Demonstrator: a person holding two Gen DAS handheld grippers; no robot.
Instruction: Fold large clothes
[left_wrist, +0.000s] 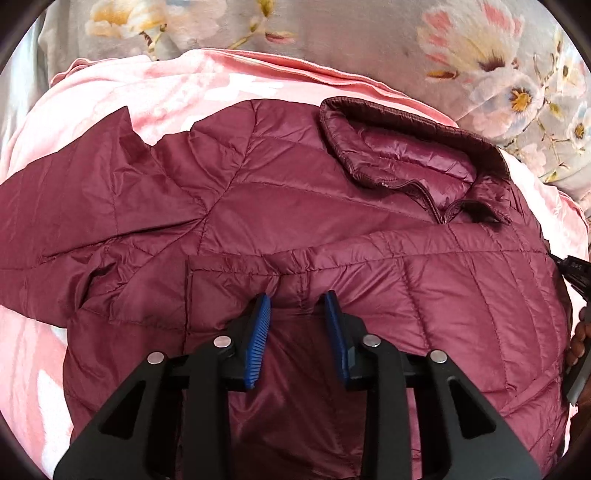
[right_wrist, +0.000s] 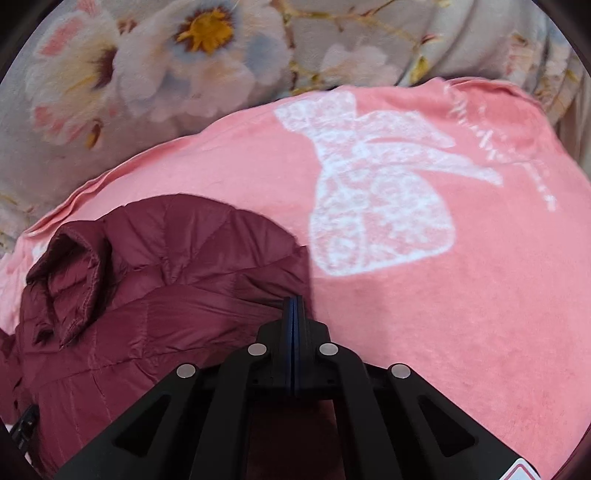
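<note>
Across the bed we see one floral quilt (left_wrist: 351, 33) at the far edge, and over it one pink blanket (right_wrist: 424, 314) printed with a white dress figure (right_wrist: 373, 192). On that blanket lies the only garment in view, one maroon quilted jacket (left_wrist: 332, 221), spread roughly flat with its collar (left_wrist: 406, 147) toward the far side and one sleeve (left_wrist: 66, 206) trailing off to the left in the left wrist view. Its long axis seems to us to run from collar to hem, that is, away from us and back toward the cameras.

We have two grippers on it. Our left gripper (left_wrist: 297, 301) hovers over the middle of the jacket's body, its blue fingers (left_wrist: 258, 339) parted and released, with a puckered ridge of fabric lying between them but not pressed as far as we can tell. Our right gripper (right_wrist: 293, 306) is at the jacket's right-hand edge, where maroon meets pink; its fingers are clenched together, and a pleat of fabric runs right up to the tips, yet we cannot tell whether any cloth is actually pinched.

For the coming fold, the jacket lies ahead of and beneath both pairs of fingers: the right hand is nearer the side edge, the left nearer the centre line.
</note>
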